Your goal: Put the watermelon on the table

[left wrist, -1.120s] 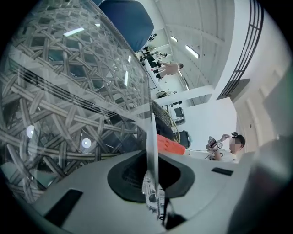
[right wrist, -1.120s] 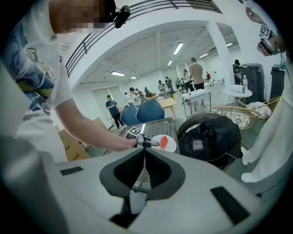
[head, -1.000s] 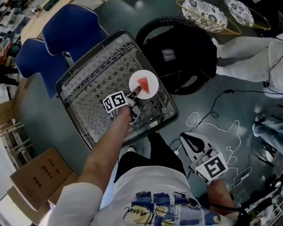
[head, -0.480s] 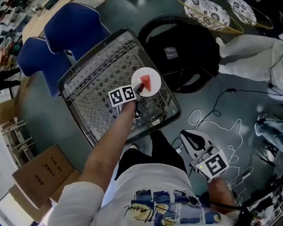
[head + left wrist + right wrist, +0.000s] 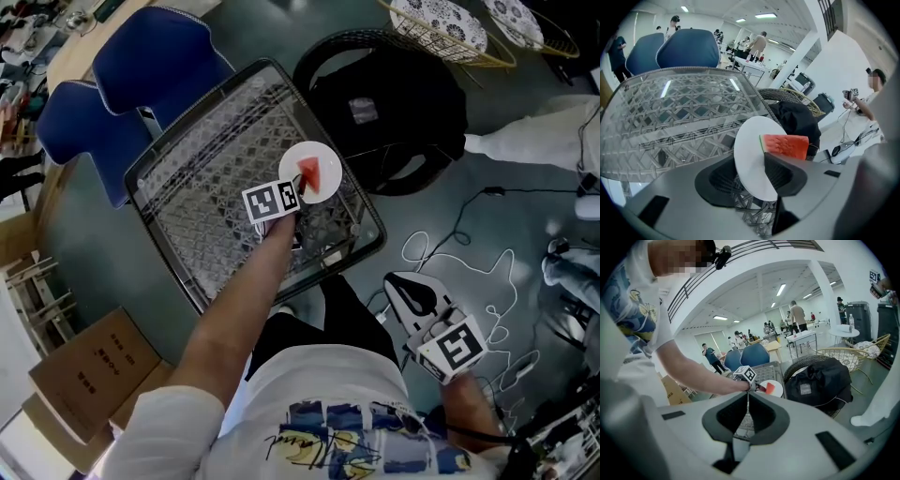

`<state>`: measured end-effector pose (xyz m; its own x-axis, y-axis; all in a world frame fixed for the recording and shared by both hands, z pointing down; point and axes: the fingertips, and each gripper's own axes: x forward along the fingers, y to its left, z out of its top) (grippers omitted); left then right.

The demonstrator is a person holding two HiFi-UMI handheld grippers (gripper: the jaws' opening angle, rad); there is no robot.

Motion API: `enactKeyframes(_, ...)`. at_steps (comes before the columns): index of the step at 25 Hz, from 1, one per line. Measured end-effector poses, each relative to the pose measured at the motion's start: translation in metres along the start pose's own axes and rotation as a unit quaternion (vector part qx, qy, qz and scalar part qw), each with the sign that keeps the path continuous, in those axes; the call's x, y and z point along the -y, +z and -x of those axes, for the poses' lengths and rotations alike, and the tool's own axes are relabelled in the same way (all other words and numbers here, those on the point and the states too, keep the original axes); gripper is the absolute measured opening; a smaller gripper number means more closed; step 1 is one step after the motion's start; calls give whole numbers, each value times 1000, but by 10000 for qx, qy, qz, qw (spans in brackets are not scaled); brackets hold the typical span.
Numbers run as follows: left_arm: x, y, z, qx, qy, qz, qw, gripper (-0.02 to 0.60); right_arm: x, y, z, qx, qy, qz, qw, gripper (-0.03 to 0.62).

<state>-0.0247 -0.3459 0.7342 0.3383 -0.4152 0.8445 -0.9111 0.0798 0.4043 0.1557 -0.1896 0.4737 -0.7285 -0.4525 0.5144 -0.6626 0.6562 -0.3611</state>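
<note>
grey jaws of the left hand-held gripper (image 5: pixel 751 168) are opening and now stand wide, with the rim of the white plate (image 5: pixel 749 140) loose between them. a second ago they were nearly closed on it. the red watermelon (image 5: pixel 785 145) slice lies on that plate, at 2 o'clock from the gripper in the head view, on the glass lattice counter (image 5: pixel 206 178). this looks like the release, so the placing seems done. the right hand-held gripper (image 5: pixel 747 399), jaws together and empty, waits at 5 o'clock, well apart.

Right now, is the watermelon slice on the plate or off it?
On it: the red watermelon slice lies on the white plate, which sits on the glass table.
</note>
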Motion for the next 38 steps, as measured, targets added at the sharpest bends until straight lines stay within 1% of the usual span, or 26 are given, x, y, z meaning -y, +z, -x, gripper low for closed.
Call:
enactKeyframes(4,-2,0,0,26,258,-264,9993,184,-1,-3,1,-26,1,16,10000,14)
enactKeyframes(6,-4,0,-1,-22,467,-529,9975,199,-3,-6,1,-32,2,26,10000,14)
enactKeyframes(8,-8,-2,0,-61,638,-772,9950,201,-6,-6,1,-45,6,43,10000,14)
enactKeyframes(13,-10,2,6,51,622,-934,9937,201,-10,-7,-1,-98,-25,97,9999,14)
enactKeyframes(17,-12,4,23,190,513,-1035,9931,201,-18,-6,-4,-61,-31,221,9997,14)
enactKeyframes(19,-13,4,36,300,370,-1020,9936,201,-25,-5,-7,-33,-27,310,9995,14)
enactKeyframes(22,-16,4,64,596,84,-941,9937,199,-38,-6,-13,-20,-36,438,9990,14)
enactKeyframes(25,-19,-4,97,843,-295,-810,9927,194,-57,-10,-15,-41,-59,588,9982,14)
enactKeyframes(27,-18,-15,122,955,-623,-803,9902,122,-71,-14,-15,-58,-98,740,9972,14)
enactKeyframes(28,-17,-22,137,998,-765,-903,9879,85,-77,-15,-14,-45,-127,824,9965,14)
enactKeyframes(29,-16,-30,152,1045,-876,-1053,9850,29,-85,-16,-13,-13,-157,900,9958,14)
enactKeyframes(30,-16,-37,169,1110,-965,-1196,9819,11,-92,-15,-11,27,-185,966,9951,14)
enactKeyframes(33,-22,-58,225,1368,-1225,-1368,9734,9,-119,-14,-6,153,-266,1170,9927,14)
enactKeyframes(35,-24,-75,266,1500,-1510,-1458,9662,9,-144,-16,-4,222,-283,1299,9909,14)
enactKeyframes(38,-24,-103,335,1759,-2028,-1672,9487,9,-192,-22,-5,292,-194,1483,9883,14)
